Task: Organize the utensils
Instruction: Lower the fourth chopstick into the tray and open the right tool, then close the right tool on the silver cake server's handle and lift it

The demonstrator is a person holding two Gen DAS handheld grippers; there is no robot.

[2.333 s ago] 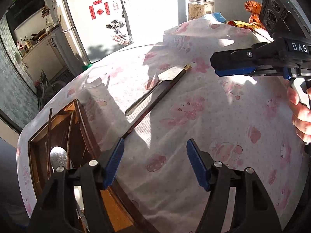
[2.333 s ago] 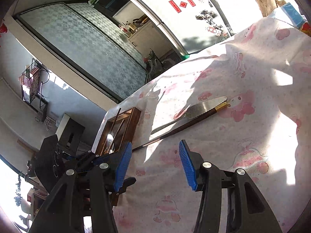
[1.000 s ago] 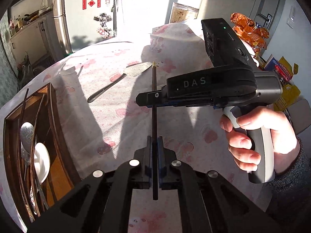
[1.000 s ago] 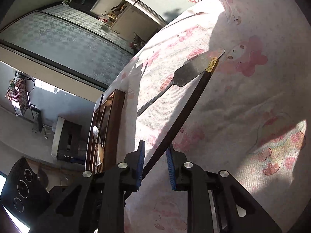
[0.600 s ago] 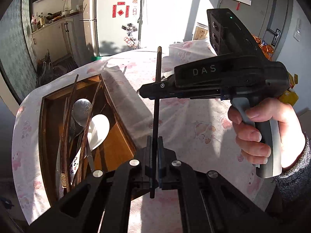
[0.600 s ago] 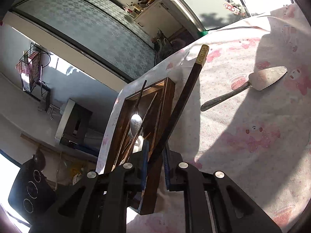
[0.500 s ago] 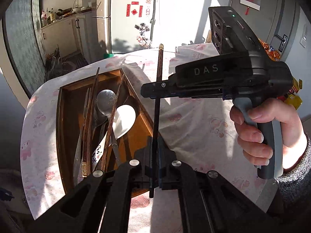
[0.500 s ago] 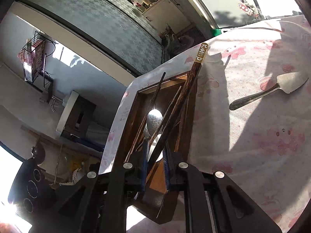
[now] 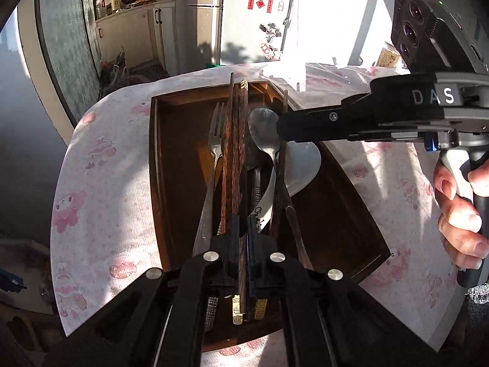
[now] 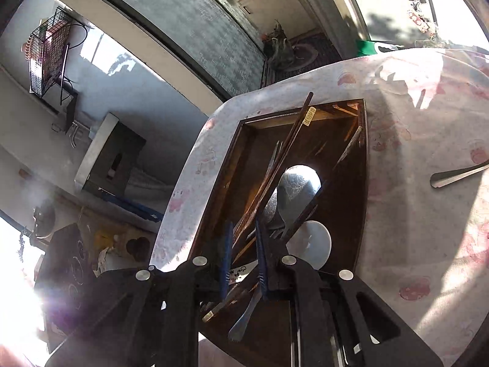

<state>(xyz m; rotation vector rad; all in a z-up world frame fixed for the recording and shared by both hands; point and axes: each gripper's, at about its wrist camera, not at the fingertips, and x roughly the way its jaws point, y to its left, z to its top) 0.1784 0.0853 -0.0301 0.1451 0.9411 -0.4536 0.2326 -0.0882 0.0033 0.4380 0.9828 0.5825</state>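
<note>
Now both grippers, left (image 9: 241, 238) and right (image 10: 243, 255), clenched on chopstick (image 9: 243, 159) inside tray (image 9: 154, 168) walls

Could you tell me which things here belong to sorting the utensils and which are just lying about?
Part of the job:
- chopstick, in the left gripper
- right gripper
- wooden tray
- fork, metal spoon
- cake server handle on the tablecloth

Just there:
- fridge
- kitchen counter

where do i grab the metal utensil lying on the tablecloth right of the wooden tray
Take the metal utensil by its handle, the only part in view. It lies flat on the tablecloth, apart from the wooden tray, so come straight down from above and close across its narrow width near the rounded end.
</note>
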